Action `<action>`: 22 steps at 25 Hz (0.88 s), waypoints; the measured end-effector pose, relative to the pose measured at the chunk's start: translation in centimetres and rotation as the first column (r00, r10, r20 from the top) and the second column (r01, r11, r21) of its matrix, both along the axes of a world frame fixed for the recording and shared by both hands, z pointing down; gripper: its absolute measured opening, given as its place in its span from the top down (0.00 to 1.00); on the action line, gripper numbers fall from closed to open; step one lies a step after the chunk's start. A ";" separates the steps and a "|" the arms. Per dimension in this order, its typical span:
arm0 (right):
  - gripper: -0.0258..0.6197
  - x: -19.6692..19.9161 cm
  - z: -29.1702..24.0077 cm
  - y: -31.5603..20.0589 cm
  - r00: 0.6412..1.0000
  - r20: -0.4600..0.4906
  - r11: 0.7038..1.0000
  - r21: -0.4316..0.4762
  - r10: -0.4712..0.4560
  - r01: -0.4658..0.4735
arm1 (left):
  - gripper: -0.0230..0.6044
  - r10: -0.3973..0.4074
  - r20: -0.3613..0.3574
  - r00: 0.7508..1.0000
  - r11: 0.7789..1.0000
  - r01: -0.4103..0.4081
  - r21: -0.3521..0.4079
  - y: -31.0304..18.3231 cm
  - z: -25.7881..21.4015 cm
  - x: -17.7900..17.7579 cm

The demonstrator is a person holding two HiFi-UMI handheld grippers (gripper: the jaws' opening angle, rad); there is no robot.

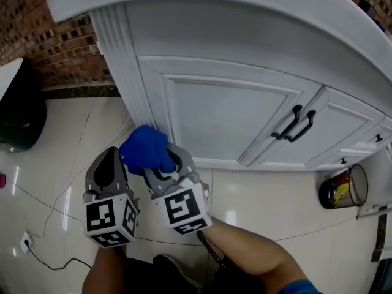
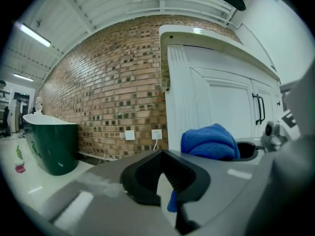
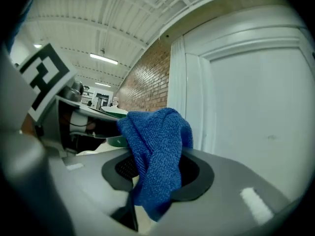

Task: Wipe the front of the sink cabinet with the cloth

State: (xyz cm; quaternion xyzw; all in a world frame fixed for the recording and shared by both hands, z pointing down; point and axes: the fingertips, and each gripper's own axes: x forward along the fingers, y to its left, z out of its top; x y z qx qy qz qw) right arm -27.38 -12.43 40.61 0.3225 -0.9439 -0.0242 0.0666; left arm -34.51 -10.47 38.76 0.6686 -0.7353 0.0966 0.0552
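The right tool [image 1: 164,164] is gripping the blue cloth [image 1: 144,148] at the lower left corner of the white cabinet [image 1: 233,115]. The left tool [image 1: 111,155] is sitting clenched and empty beside it.

White tile floor [image 1: 275,201], small bin [image 1: 360,185], green tub [image 1: 24,124]

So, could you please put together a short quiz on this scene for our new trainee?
1. True or false: the right gripper is shut on the blue cloth.
2. What colour are the cabinet door handles? A white, B black, C brass.
3. Fill in: the wall beside the sink cabinet is made of ____.
Key: 1 true; 2 B; 3 brick.
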 end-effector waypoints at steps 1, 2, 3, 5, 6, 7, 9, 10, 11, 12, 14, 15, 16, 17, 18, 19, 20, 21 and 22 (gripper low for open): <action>0.71 -0.7 0.6 -0.3 1.000 -0.002 1.000 -0.005 0.005 -0.005 | 0.95 -0.001 0.009 1.000 1.000 0.001 -0.012 0.3 0.4 -0.5; 0.71 -1.1 1.1 -0.5 1.000 -0.009 1.000 -0.004 0.010 -0.010 | 0.95 0.000 0.013 1.000 1.000 0.000 -0.025 0.6 0.8 -0.9; 0.71 -1.3 1.5 -0.7 1.000 -0.016 1.000 0.001 0.015 -0.015 | 0.95 0.003 0.012 1.000 0.999 -0.002 -0.036 0.8 1.2 -1.1; 0.72 -0.9 1.9 -1.0 0.999 -0.030 1.000 0.006 0.027 -0.027 | 0.95 0.017 0.000 1.000 0.999 -0.017 -0.049 0.9 1.6 -0.9; 0.71 -0.3 2.1 -1.1 0.999 -0.036 0.999 0.002 0.036 -0.036 | 0.95 0.028 -0.008 1.000 0.998 -0.029 -0.050 0.8 1.6 -0.5; 0.71 0.4 2.1 -1.2 0.998 -0.043 0.999 -0.004 0.046 -0.046 | 0.95 0.043 -0.017 0.999 0.998 -0.043 -0.047 0.6 1.5 0.1; 0.71 2.1 2.0 -1.3 0.996 -0.061 0.998 -0.007 0.069 -0.070 | 0.95 0.083 -0.026 0.996 0.996 -0.083 -0.031 0.0 0.9 1.8; 0.71 3.1 1.9 -1.4 0.994 -0.069 0.997 -0.005 0.082 -0.083 | 0.95 0.106 -0.024 0.994 0.994 -0.106 -0.022 -0.3 0.6 2.8; 0.71 4.1 1.9 -1.5 0.993 -0.077 0.995 -0.005 0.095 -0.095 | 0.95 0.128 -0.022 0.991 0.992 -0.129 -0.017 -0.6 0.3 3.9; 0.71 5.1 1.8 -1.7 0.991 -0.083 0.994 -0.006 0.107 -0.108 | 0.95 0.149 -0.023 0.989 0.989 -0.149 -0.015 -0.9 0.2 4.9; 0.71 7.5 1.8 -2.1 0.987 -0.093 0.991 -0.014 0.134 -0.136 | 0.95 0.183 -0.025 0.983 0.983 -0.183 -0.016 -1.3 0.2 7.0; 0.71 8.8 1.8 -2.4 0.984 -0.098 0.988 -0.019 0.149 -0.151 | 0.95 0.200 -0.022 0.980 0.980 -0.200 -0.017 -1.4 0.2 8.1; 0.71 10.1 1.8 -2.6 0.981 -0.103 0.986 -0.022 0.163 -0.167 | 0.95 0.219 -0.017 0.976 0.976 -0.219 -0.019 -1.6 0.2 9.2; 0.71 11.4 1.7 -2.8 0.978 -0.110 0.983 -0.022 0.177 -0.180 | 0.95 0.238 -0.012 0.971 0.971 -0.238 -0.024 -1.7 0.3 10.3; 0.71 12.6 1.7 -2.9 0.975 -0.119 0.981 -0.019 0.189 -0.193 | 0.95 0.256 -0.011 0.967 0.966 -0.256 -0.028 -1.8 0.3 11.4; 0.71 13.8 1.6 -3.0 0.971 -0.127 0.979 -0.015 0.201 -0.204 | 0.95 0.271 -0.014 0.963 0.962 -0.271 -0.031 -1.9 0.3 12.3; 0.71 14.8 1.5 -3.1 0.968 -0.134 0.976 -0.014 0.212 -0.216 | 0.95 0.282 -0.019 0.959 0.959 -0.282 -0.030 -2.1 0.2 13.1; 0.71 15.9 1.4 -3.2 0.965 -0.141 0.974 -0.014 0.223 -0.227 | 0.95 0.290 -0.024 0.957 0.956 -0.291 -0.026 -2.3 0.1 13.9; 0.71 16.9 1.4 -3.3 0.960 -0.148 0.970 -0.014 0.236 -0.241 | 0.95 0.299 -0.031 0.954 0.954 -0.299 -0.020 -2.6 -0.1 14.7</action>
